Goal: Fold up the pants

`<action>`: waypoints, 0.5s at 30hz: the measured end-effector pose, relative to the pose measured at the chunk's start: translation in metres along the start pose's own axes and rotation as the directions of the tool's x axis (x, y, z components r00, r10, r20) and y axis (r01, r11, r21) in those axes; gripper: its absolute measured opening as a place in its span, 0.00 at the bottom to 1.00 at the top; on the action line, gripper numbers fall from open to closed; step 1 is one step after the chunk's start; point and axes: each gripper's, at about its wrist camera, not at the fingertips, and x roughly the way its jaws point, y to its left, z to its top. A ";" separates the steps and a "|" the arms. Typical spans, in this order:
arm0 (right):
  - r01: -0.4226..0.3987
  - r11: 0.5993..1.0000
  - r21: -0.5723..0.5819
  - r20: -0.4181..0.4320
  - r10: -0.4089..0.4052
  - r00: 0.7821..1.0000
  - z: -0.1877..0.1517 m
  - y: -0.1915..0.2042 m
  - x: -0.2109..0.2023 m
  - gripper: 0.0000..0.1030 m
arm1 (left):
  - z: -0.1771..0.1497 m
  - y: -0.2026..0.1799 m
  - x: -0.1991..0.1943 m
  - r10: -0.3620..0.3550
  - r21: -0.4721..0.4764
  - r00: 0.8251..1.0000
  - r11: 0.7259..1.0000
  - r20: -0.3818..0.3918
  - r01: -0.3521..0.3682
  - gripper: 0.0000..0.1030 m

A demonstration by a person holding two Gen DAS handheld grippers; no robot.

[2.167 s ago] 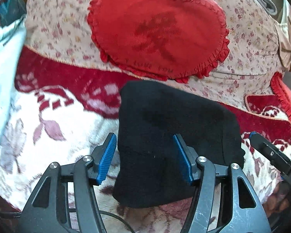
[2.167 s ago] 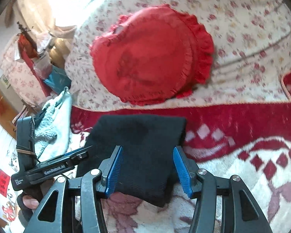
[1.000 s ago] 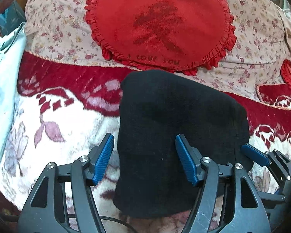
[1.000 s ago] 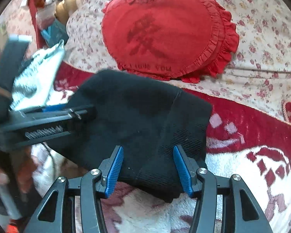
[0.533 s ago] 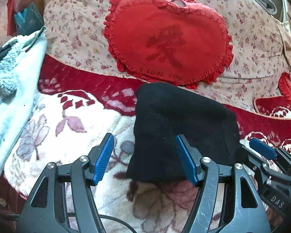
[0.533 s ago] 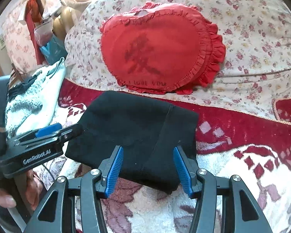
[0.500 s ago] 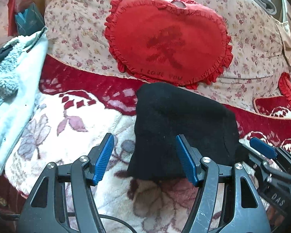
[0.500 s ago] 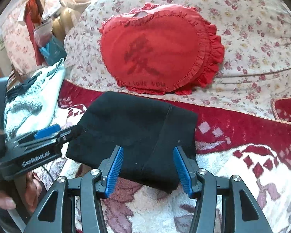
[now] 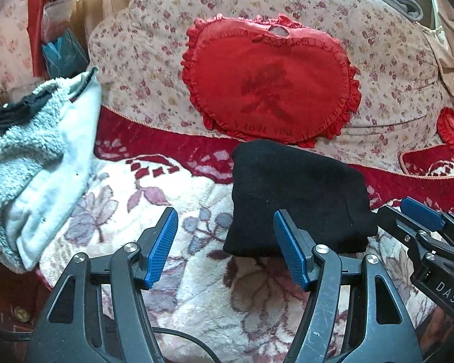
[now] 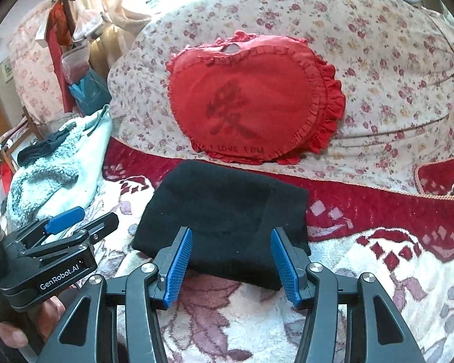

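Observation:
The black pants (image 9: 293,193) lie folded into a compact rectangle on the floral blanket (image 9: 172,199); they also show in the right wrist view (image 10: 227,211). My left gripper (image 9: 225,242) is open and empty, held just in front of the pants' left edge. My right gripper (image 10: 231,260) is open and empty, held just in front of the pants' near edge. Each gripper shows in the other's view, the right one (image 9: 420,220) beside the pants' right corner, the left one (image 10: 63,227) to their left.
A red heart-shaped cushion (image 9: 269,81) leans on the flowered sofa back (image 9: 142,60) behind the pants. A pale fluffy garment pile (image 9: 36,151) lies at the left. A second red cushion (image 9: 453,133) sits at the far right.
Both grippers have pulled back toward me, away from the folded pants, which now look smaller and farther off. The pants stay where they lie.

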 end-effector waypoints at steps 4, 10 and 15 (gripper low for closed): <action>0.003 1.000 -0.008 0.006 -0.003 1.000 -0.001 0.005 -0.005 0.50 | -0.001 0.001 -0.010 0.017 0.005 1.000 1.000 0.023 -0.017 0.65; 0.003 1.000 -0.017 0.018 -0.003 1.000 -0.002 0.008 -0.014 0.50 | -0.002 0.000 -0.024 0.016 0.002 0.999 1.000 0.051 -0.016 0.65; 0.007 1.000 -0.018 0.030 -0.007 1.000 -0.001 0.008 -0.022 0.50 | -0.003 -0.002 -0.032 0.006 -0.001 0.998 1.000 0.064 -0.006 0.65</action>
